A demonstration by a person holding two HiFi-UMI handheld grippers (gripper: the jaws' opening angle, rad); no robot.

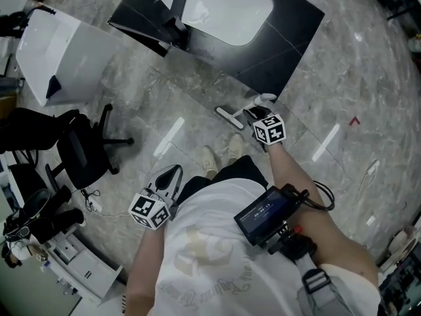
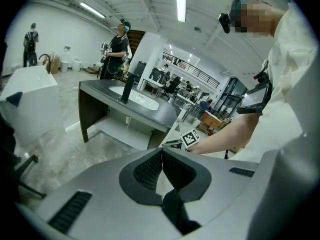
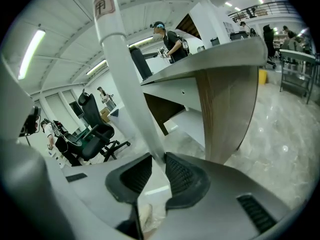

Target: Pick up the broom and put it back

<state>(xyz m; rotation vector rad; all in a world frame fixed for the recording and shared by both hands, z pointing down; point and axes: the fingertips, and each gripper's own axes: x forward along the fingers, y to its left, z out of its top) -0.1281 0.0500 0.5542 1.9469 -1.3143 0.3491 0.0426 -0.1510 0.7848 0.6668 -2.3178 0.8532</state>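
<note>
Beside the corner of the dark sink counter (image 1: 296,31), the white broom (image 3: 125,84) rises at a tilt, its handle clamped between the jaws of the right gripper (image 3: 159,157), while the left gripper (image 2: 161,152), near the person's waist, has its jaws pressed together on nothing.

In front of me I see a dark counter (image 1: 289,38) with a white sink (image 1: 223,8) in it and a black tap (image 1: 176,15) by the sink. A black chair on wheels (image 1: 82,150) stands on the gray stone floor (image 1: 368,91), near a big white box (image 1: 59,51).
</note>
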